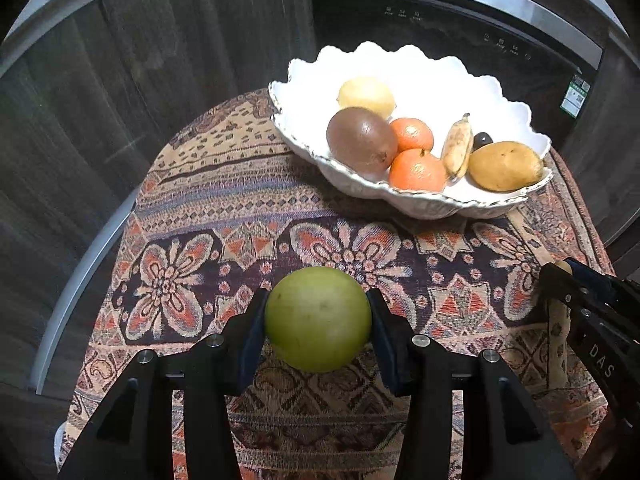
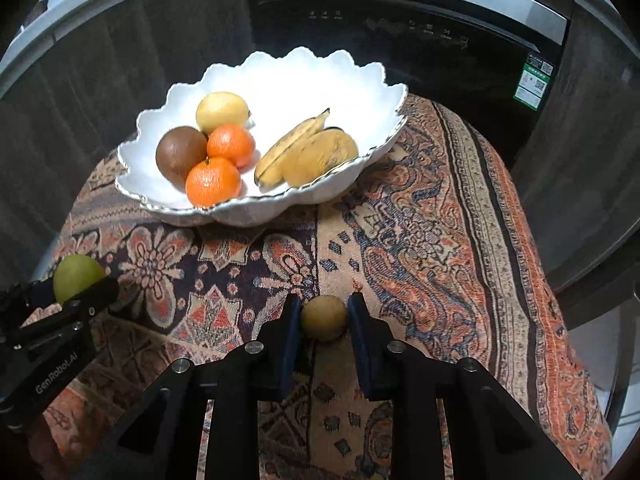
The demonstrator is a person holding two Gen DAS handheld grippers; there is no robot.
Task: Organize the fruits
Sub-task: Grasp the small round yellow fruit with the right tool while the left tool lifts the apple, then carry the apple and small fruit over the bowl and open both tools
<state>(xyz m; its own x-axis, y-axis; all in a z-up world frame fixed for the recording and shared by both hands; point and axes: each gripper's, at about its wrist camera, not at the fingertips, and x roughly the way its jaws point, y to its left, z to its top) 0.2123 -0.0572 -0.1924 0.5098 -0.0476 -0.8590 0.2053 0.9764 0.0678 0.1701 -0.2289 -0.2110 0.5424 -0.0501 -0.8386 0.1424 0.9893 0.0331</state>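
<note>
Nearest, the left gripper pinched the green apple just above the patterned cloth. The right gripper bracketed a small brown fruit, its contact unclear. The scalloped white bowl lay straight ahead near the far edge, roughly equally near both.

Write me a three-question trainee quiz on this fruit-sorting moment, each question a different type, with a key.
1. True or false: the left gripper has its fingers against a green round fruit.
2. Multiple choice: what sits between the right gripper fingers? A) an orange B) a small tan round fruit C) a banana
3. Fill in: the white scalloped bowl holds ___ oranges.

Key
1. True.
2. B. It lies on the patterned cloth; whether both fingers touch it cannot be told.
3. Two, beside a brown round fruit.
</note>
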